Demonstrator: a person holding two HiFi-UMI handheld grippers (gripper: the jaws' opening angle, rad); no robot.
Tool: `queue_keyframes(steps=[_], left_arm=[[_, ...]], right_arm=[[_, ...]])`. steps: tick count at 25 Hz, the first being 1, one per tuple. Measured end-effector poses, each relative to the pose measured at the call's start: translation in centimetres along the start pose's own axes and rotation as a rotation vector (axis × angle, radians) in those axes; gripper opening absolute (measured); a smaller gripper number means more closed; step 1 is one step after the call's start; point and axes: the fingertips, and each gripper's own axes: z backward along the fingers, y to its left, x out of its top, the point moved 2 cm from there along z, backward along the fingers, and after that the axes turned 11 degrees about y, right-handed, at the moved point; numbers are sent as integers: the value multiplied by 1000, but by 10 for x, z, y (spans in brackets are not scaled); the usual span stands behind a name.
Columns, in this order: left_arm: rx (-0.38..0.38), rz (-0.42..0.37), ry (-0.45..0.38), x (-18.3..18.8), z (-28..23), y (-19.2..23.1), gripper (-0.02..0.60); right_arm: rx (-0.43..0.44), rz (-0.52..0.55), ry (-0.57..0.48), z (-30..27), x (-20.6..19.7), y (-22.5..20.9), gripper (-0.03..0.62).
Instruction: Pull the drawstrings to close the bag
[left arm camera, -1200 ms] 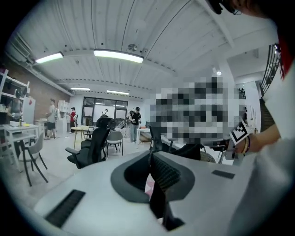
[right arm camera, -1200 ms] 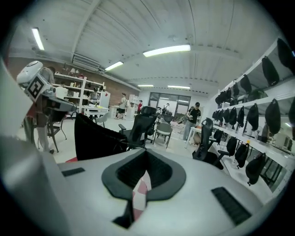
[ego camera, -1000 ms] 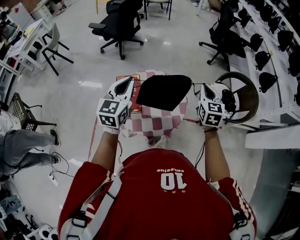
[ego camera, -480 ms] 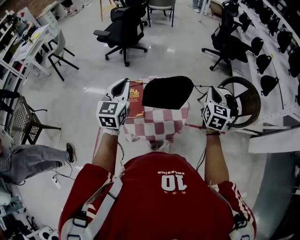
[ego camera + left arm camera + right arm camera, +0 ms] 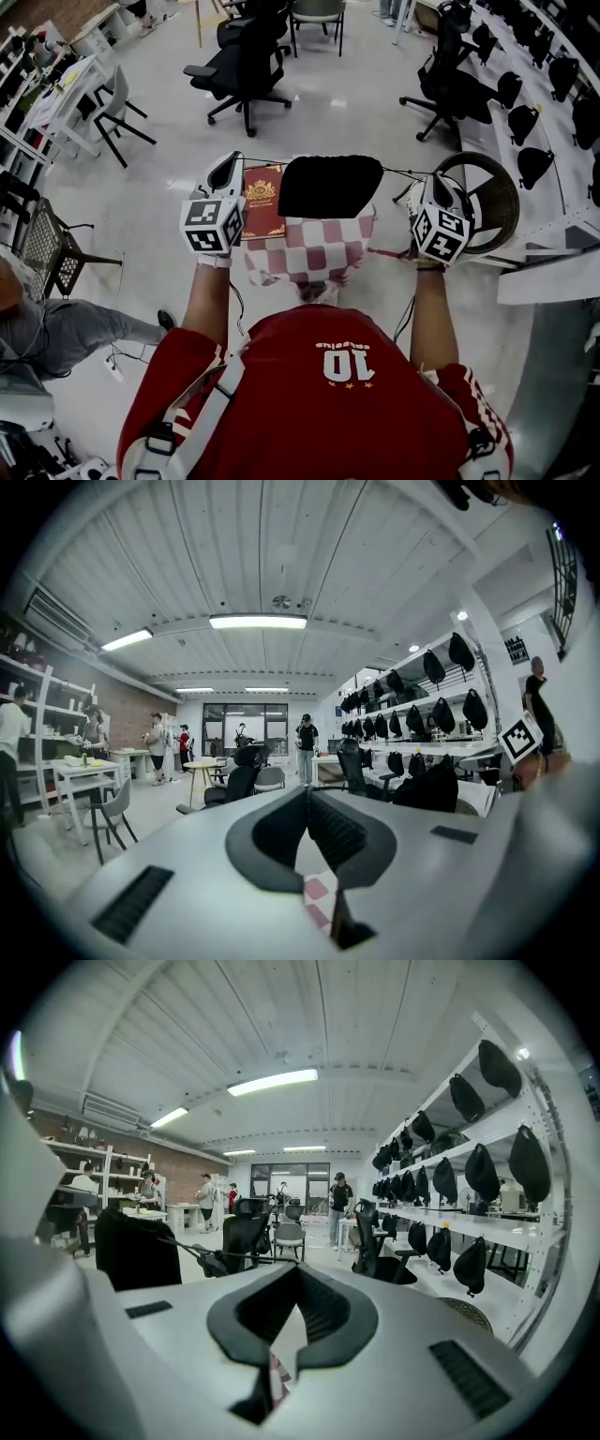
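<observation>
My left gripper jaws meet at the tips, the black bag to their right, checked cloth below.

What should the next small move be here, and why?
Probably draw both tools slightly farther apart. The left tool is shut on the left drawstring, the right tool on the right drawstring; both look taut, yet the black bag between them looks wide at its mouth, likely not fully cinched.
</observation>
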Motion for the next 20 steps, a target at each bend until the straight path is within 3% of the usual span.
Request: queue_keyframes(steps=[20], left_arm=[[81,87,22,-8,12,42,8]], right_arm=[[-30,-67,-36,15,6,-40,15]])
